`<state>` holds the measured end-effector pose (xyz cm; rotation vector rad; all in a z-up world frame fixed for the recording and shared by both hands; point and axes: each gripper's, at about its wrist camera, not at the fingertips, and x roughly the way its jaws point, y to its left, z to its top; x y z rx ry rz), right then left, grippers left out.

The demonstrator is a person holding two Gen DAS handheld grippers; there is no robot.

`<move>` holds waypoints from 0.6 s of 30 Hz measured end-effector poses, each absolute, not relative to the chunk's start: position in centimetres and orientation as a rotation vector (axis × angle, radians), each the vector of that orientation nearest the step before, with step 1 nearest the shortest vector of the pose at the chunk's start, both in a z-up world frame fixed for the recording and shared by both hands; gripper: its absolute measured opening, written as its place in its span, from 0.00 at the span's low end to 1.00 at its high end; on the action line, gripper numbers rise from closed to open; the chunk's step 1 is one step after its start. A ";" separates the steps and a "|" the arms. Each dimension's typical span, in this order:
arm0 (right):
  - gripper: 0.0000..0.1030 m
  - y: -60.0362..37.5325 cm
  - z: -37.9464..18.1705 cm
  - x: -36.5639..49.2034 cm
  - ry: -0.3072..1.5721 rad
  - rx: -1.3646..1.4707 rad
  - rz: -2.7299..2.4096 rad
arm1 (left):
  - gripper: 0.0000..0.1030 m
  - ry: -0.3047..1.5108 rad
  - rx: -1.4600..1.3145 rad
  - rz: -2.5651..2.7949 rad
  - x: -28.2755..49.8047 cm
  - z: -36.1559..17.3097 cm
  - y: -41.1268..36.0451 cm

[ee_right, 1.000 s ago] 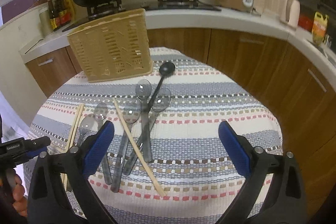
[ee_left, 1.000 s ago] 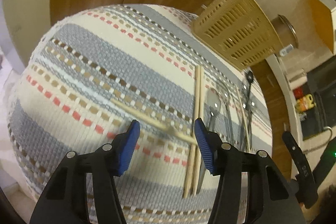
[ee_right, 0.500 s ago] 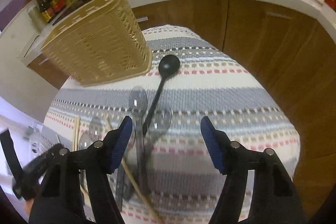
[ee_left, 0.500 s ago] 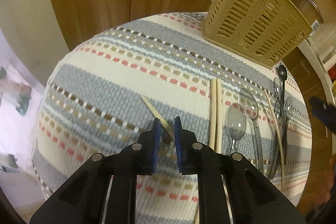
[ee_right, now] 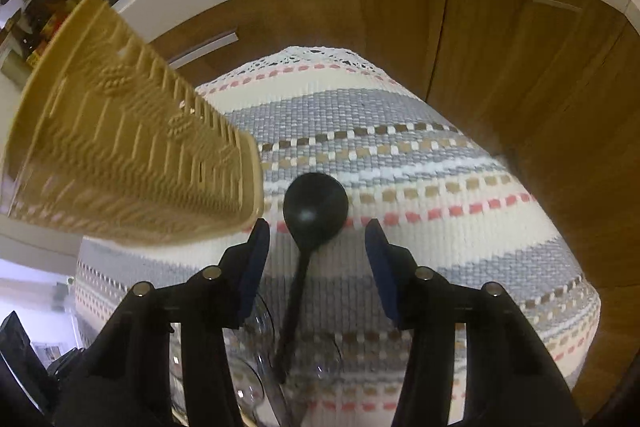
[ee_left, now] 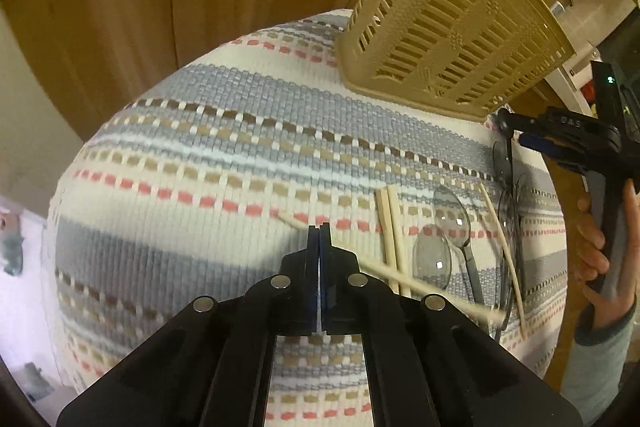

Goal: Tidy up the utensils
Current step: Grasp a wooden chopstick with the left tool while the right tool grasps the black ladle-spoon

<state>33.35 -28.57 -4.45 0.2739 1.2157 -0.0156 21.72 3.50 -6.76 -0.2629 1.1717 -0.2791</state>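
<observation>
My left gripper (ee_left: 319, 229) is shut on a single wooden chopstick (ee_left: 420, 287), which crosses the striped cloth (ee_left: 200, 167) at a slant. Just right of it lie a pair of chopsticks (ee_left: 392, 227), two clear spoons (ee_left: 452, 215) and one more chopstick (ee_left: 502, 247). My right gripper (ee_right: 316, 247) hangs over a black spoon (ee_right: 316, 207) beside the tan slotted basket (ee_right: 120, 155). Its jaws are closing, the spoon's neck lies between them, and the pads do not touch it. More clear spoons (ee_right: 256, 387) lie under the right gripper.
The basket (ee_left: 452, 27) stands at the far side of the round table. Wooden cabinet doors (ee_right: 500, 67) and a white counter edge curve close behind it. A hand (ee_left: 600, 239) holding the right gripper (ee_left: 514, 131) shows at the right of the left wrist view.
My left jaws have closed onto the slanted chopstick. My right gripper has moved forward and down from over the spoon pile to the black spoon's bowl, its jaws narrowing.
</observation>
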 end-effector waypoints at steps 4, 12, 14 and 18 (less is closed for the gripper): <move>0.34 -27.0 -4.9 33.8 1.210 0.186 -0.059 | 0.00 1.183 -0.305 -0.293 22.8 -7.0 4.4; 0.32 -26.6 -4.8 33.8 1.199 0.140 -0.038 | 0.35 1.160 -0.459 -0.287 22.5 -6.4 6.6; 0.32 -27.0 -4.7 33.8 1.198 0.160 -0.026 | 0.35 1.141 -0.467 -0.271 22.9 -6.0 6.4; 0.32 -27.5 -4.9 33.6 1.195 0.172 -0.005 | 0.35 1.137 -0.433 -0.243 23.8 -6.2 4.1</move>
